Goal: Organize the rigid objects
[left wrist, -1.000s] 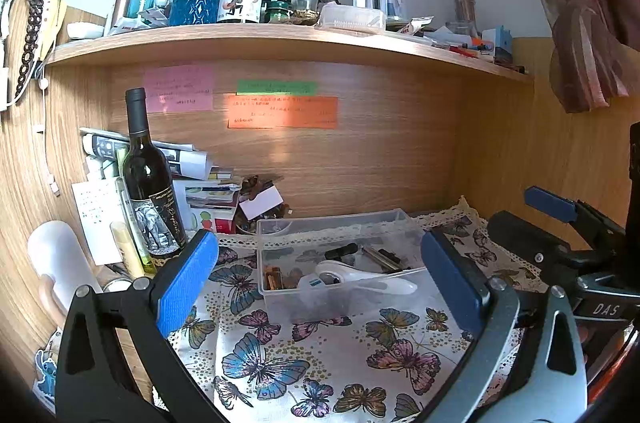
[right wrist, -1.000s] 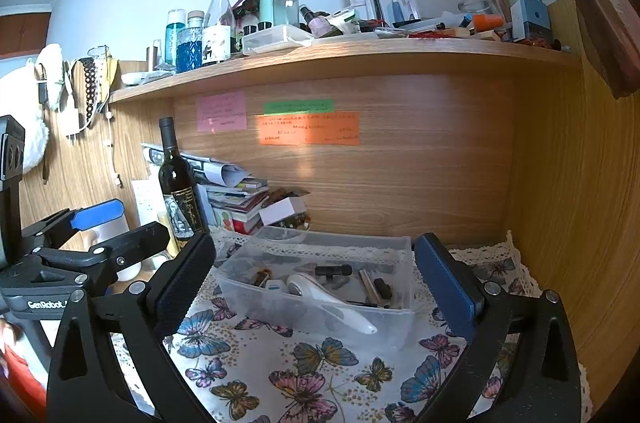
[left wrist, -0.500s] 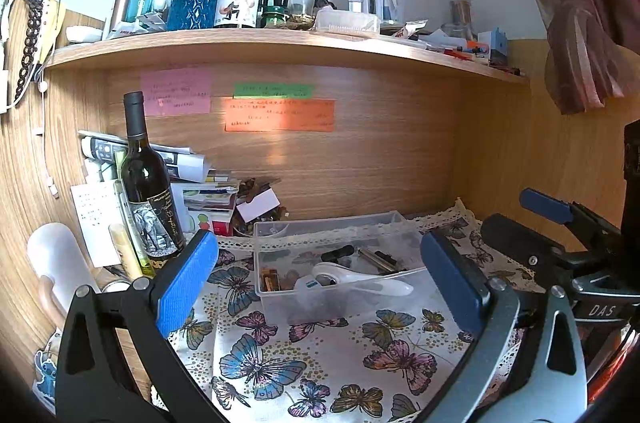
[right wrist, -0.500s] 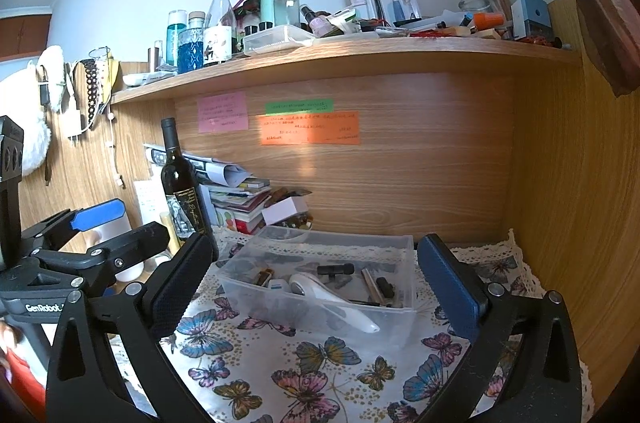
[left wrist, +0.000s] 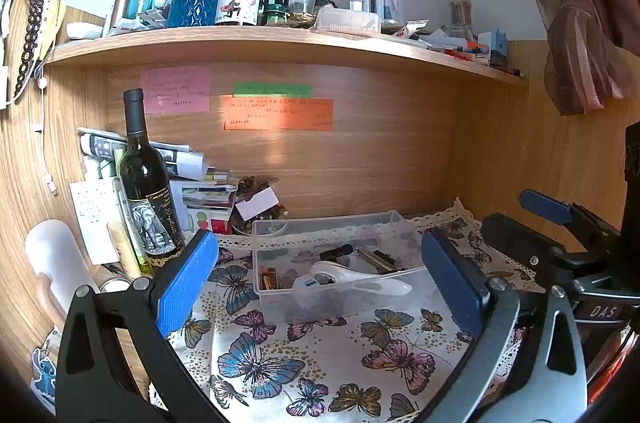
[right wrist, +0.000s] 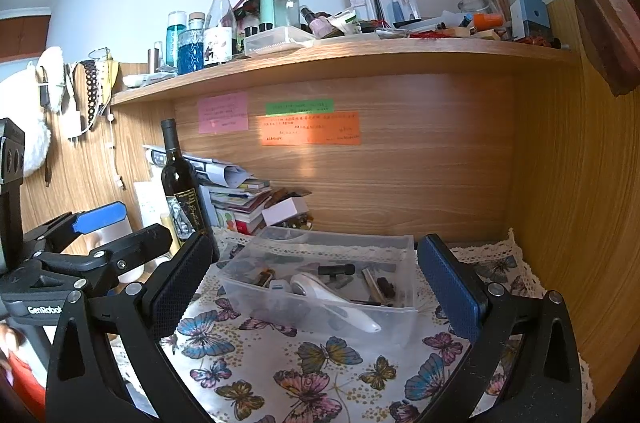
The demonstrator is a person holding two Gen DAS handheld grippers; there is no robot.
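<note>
Little has shifted: both left gripper [left wrist: 318,275] and right gripper [right wrist: 314,277] jaws stay wide, empty, short of clear plastic bin [right wrist: 320,287].

bin [left wrist: 340,287] on cloth [left wrist: 320,363] | thermometer [left wrist: 352,277] in bin | bottle [left wrist: 146,183] left of bin

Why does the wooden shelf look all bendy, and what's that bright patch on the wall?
Left wrist view: the fisheye lens bows the shelf; corners go black. Right wrist view: same bend, and light falls in a pale patch across the orange note. Both stay sharp.
</note>
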